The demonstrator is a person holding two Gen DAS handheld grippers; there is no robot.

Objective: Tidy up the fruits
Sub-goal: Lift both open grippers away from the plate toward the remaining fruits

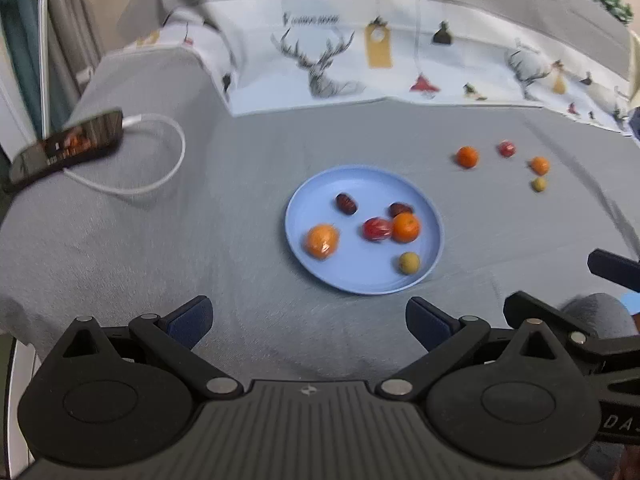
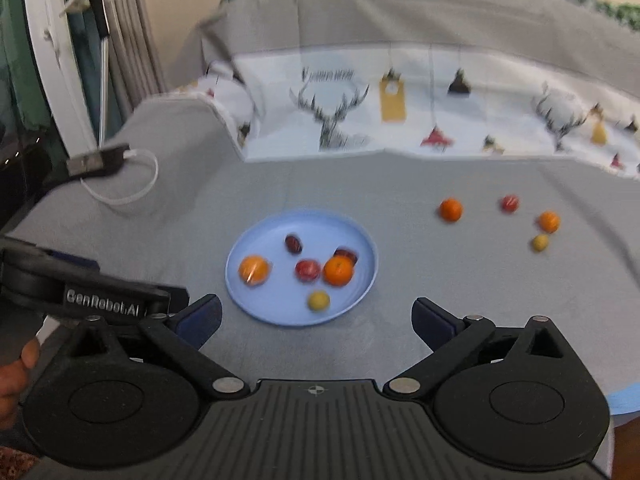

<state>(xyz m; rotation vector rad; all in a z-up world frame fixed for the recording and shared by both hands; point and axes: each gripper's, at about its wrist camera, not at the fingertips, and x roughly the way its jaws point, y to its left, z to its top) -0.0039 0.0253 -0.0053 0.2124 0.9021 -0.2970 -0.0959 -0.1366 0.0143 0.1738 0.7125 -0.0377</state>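
A light blue plate (image 1: 316,272) (image 2: 240,280) lies on the grey cloth and holds several fruits: two oranges (image 1: 322,241) (image 1: 406,227), a red fruit (image 1: 377,229), two dark red ones (image 1: 345,203) and a small yellow-green one (image 1: 408,263). To its right, loose on the cloth, lie two oranges (image 1: 467,156) (image 1: 539,165), a red fruit (image 1: 506,148) and a yellow-green one (image 1: 539,184). My left gripper (image 1: 308,320) is open and empty, held near the plate's front edge. My right gripper (image 2: 316,322) is open and empty too, just in front of the plate.
A dark phone (image 1: 68,146) with a white cable (image 1: 160,160) lies on the cloth at the left. A printed cushion cover with deer (image 1: 320,68) stands behind. The other gripper's black body (image 2: 80,288) and a hand (image 2: 16,368) show at the left of the right wrist view.
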